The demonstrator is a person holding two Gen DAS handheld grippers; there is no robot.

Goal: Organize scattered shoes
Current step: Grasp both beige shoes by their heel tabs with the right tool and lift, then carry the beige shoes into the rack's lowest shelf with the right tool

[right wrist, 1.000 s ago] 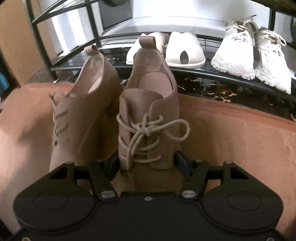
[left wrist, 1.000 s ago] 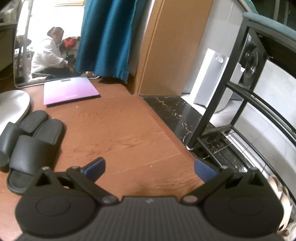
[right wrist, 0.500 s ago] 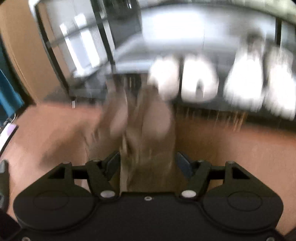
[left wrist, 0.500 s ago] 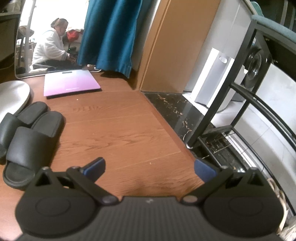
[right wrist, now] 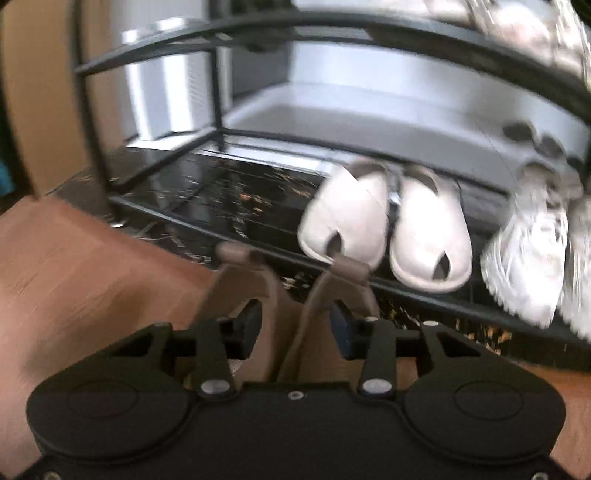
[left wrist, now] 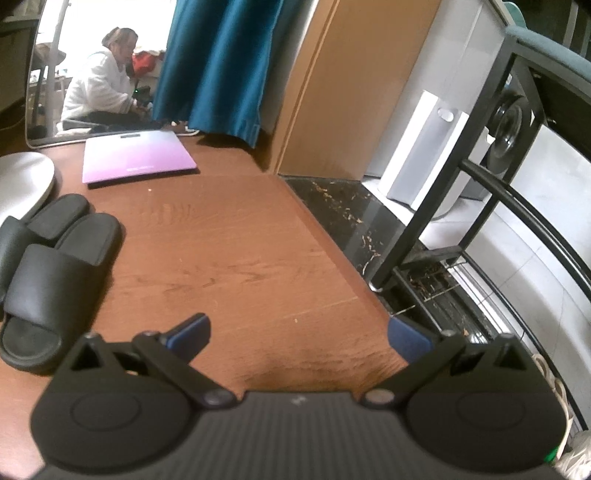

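Before the shoe rack (right wrist: 369,151): right gripper (right wrist: 295,326) had just been closing, its pads clamped on the inner walls of the two tan shoes (right wrist: 288,295), held heels toward the rack.
Rack's bottom shelf: white slides (right wrist: 388,229) beside white sneakers (right wrist: 532,251).
Left of the rack: left gripper (left wrist: 299,336) hung wide apart over wooden floor (left wrist: 229,251), nothing between its pads.
Farther left: black slides (left wrist: 48,266) paired on the floor.

My floor (left wrist: 229,258) looks like smooth brown wood; the slippers (left wrist: 48,266) are matt black rubber, the rack (right wrist: 332,33) dark metal.
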